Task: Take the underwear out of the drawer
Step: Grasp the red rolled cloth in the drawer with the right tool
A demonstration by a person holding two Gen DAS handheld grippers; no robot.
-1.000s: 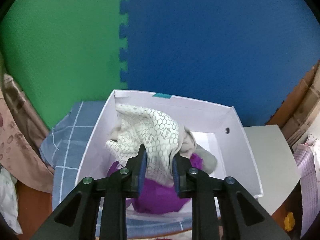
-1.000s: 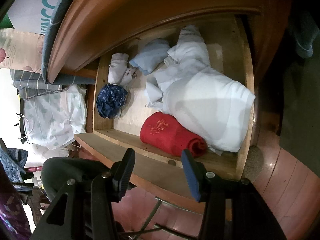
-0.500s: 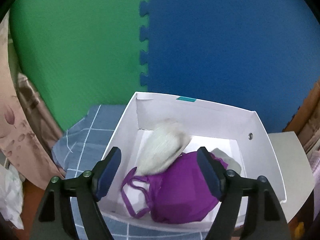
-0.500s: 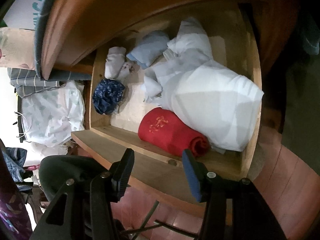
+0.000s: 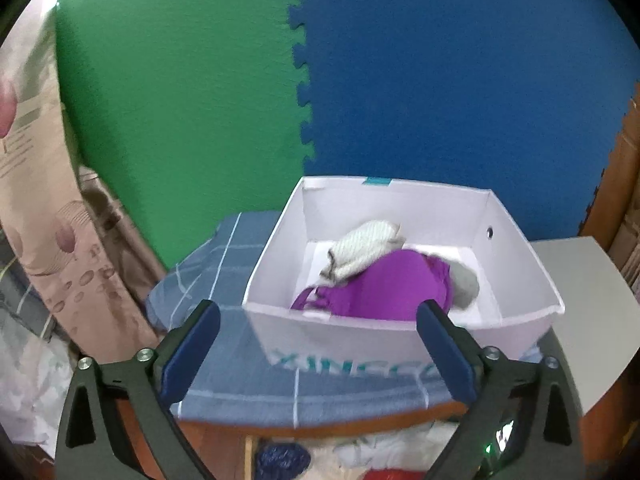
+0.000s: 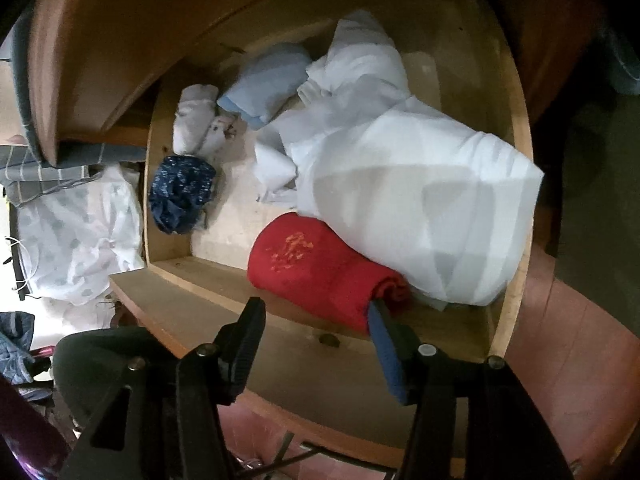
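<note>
My left gripper has its jaws spread wide, having just been opening, and nothing lies between them. Beyond its fingertips stands the white box on a blue checked cloth. Inside it a cream patterned piece lies tilted, its long axis running from lower left up toward the back wall, leaning on a purple garment that fills the near part of the box. A grey piece sits just right of the purple one.

My right gripper points down at the open drawer with jaws about half apart, gripping nothing; its blue-padded finger overlaps the end of the red roll in view, though I cannot tell whether it touches. That roll lies near the front wall, its long axis slanting from upper left to lower right. A dark blue bundle sits crumpled by the left wall, a small white piece behind it, a pale blue fold further back. A large white cloth covers the right half, blurred at its edges.
</note>
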